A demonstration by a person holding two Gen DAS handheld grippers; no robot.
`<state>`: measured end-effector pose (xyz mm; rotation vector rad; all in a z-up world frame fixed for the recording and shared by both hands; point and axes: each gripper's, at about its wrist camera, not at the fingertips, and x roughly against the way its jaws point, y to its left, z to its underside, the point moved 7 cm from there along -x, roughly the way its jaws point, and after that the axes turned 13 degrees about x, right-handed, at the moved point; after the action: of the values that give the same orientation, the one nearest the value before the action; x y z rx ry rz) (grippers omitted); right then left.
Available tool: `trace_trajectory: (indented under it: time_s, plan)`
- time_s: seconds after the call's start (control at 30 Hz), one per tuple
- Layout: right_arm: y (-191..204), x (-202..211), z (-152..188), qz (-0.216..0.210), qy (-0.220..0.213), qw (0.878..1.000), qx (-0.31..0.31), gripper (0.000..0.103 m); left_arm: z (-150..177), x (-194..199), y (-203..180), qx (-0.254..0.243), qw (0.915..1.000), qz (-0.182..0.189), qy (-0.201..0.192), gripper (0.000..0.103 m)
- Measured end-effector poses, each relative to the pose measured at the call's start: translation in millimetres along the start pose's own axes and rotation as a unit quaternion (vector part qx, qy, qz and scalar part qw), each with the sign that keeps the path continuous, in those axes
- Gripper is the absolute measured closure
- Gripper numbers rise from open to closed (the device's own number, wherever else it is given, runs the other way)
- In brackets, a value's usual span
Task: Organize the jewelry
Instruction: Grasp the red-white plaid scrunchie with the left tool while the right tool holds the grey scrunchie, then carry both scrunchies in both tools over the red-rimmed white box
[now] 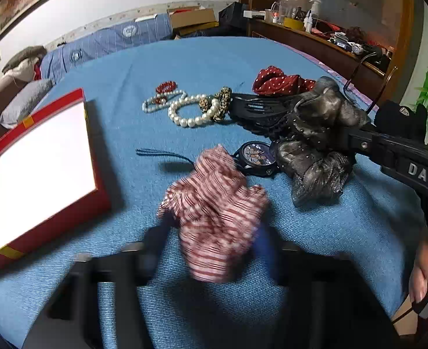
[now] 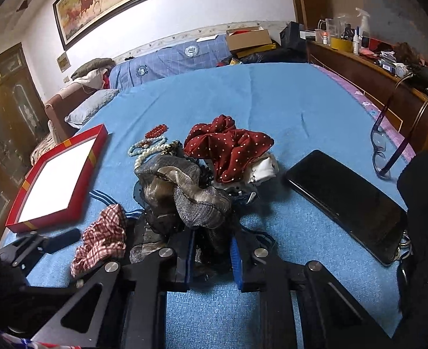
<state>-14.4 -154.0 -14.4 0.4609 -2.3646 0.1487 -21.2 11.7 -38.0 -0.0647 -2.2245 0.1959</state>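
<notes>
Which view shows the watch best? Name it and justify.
The left wrist view: the watch lies dial up beside the grey scrunchie. In the right wrist view that scrunchie covers the spot, so no dial shows.

Both grippers are matte black linkage frames with blue strips lining the inner faces of the fingers. The right gripper (image 2: 211,257) has round silver screw heads at its joints and triangular cutouts in the arms, lower middle of its own view. In the left view it juts in from the right edge, white "DAS" lettering on the side. The left gripper (image 1: 211,250) looks the same build, probably, it's blurred. Bare fingertips (image 1: 423,273) with pale nails at lower right.
</notes>
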Motion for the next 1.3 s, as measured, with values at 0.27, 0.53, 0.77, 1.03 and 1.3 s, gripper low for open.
trace_trajectory:
  time_s: [0.27, 0.53, 0.77, 1.03, 1.3]
  plan:
    - [-0.4, 10.4, -3.1, -0.002, -0.013, 1.000, -0.003, 0.081, -4.8, 12.8, 3.0, 0.019, 0.9992, 0.031, -0.016, 0.084]
    - [6.8, 22.6, -10.8, -0.004, -0.026, 1.000, 0.006, 0.081, -19.9, 38.8, 16.4, 0.033, 0.9976, 0.028, -0.054, 0.084]
    - [22.2, 30.8, -24.3, -0.014, -0.033, 0.999, 0.019, 0.081, -31.7, 58.3, 41.1, 0.050, 0.9957, 0.016, -0.077, 0.084]
    - [62.9, 32.7, -53.4, -0.065, -0.033, 0.996, 0.046, 0.081, -46.2, 87.9, 96.5, 0.079, 0.9902, -0.024, -0.113, 0.084]
    - [129.7, 12.2, -103.2, -0.121, -0.026, 0.989, 0.083, 0.081, -65.1, 105.5, 161.5, 0.100, 0.9842, -0.070, -0.128, 0.084]
